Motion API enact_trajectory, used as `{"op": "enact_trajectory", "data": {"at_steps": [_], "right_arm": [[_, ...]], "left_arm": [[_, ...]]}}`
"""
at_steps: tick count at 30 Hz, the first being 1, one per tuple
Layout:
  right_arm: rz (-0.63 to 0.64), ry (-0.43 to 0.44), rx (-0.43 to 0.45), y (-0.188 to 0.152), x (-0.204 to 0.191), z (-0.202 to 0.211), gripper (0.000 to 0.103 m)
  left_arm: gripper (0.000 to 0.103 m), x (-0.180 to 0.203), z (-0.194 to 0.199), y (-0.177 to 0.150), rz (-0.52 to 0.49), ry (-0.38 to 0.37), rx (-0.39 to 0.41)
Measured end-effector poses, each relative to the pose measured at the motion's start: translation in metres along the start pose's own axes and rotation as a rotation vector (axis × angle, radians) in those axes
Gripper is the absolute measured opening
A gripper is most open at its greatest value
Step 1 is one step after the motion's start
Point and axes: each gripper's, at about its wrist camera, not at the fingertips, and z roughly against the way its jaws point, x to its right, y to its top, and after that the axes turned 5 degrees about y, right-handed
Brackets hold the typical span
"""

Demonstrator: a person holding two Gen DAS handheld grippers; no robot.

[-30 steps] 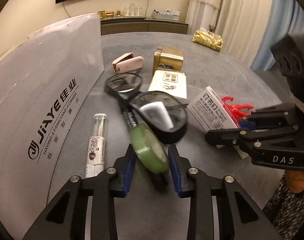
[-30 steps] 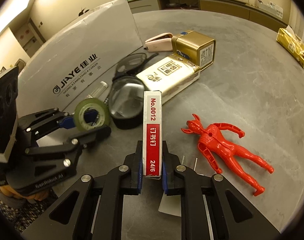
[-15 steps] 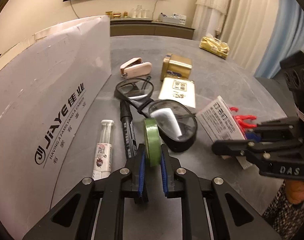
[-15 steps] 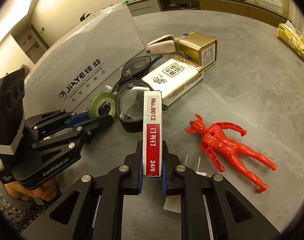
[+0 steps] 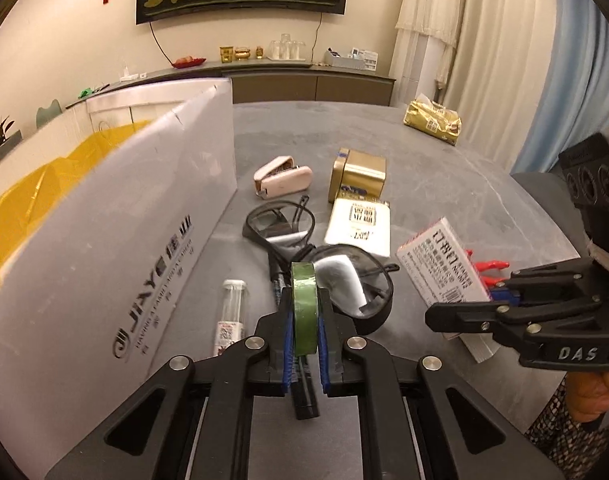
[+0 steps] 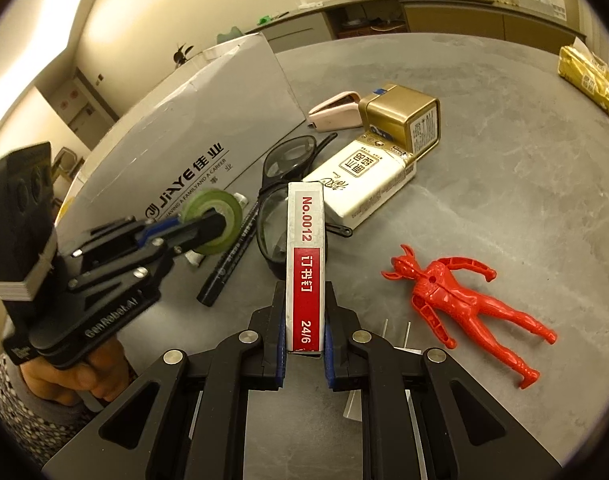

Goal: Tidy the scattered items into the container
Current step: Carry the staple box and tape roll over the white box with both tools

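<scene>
Left gripper [image 5: 304,340] was clamped on the green tape roll [image 5: 304,308]: roll stood on edge between the blue pads, flat faces against them, upper half sticking out past the fingertips. From the right wrist view the same roll [image 6: 213,216] showed its open core side-on, held above the table [image 6: 504,200].

Right gripper [image 6: 304,344] was clamped on the staple box [image 6: 305,264]: long white-and-red box gripped by its near end, narrow side up, most of its length reaching forward beyond the fingers. In the left wrist view the box [image 5: 444,276] sat tilted in the right gripper [image 5: 460,316], off the table.

Container: white cardboard box [image 5: 116,240] with yellow liner [image 5: 44,184], standing on the table just left of the left gripper; top open, near wall facing the items. Neither held item was over it.

On the table, between the box and the right gripper: black marker [image 6: 228,260] and glue tube [image 5: 232,312] near the box wall, safety goggles [image 5: 344,280] just ahead of the tape roll, pink stapler [image 5: 282,176], gold tin [image 5: 360,174] touching the white-gold pack [image 5: 360,224]. Red toy figure [image 6: 460,300] lay flat right of the right gripper, apart from the rest. Gold packet [image 5: 432,122] well apart at the far edge.
</scene>
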Motion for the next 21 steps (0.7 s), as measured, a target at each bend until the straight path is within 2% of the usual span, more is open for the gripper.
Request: {"op": "enact_trajectory", "data": {"at_steps": [7, 15, 21], "right_arm": [[0.047, -0.056, 0.022, -0.001, -0.007, 0.003, 0.015], [0.071, -0.107, 0.068, -0.002, -0.019, 0.012, 0.015], [0.102, -0.125, 0.125, 0.000, -0.042, 0.026, 0.015]], "left_arm": [[0.011, -0.003, 0.016, 0.008, -0.010, 0.039, 0.043], [0.010, -0.012, 0.043, 0.017, 0.010, 0.036, 0.112], [0.011, -0.020, 0.064, 0.023, 0.029, 0.025, 0.163]]}}
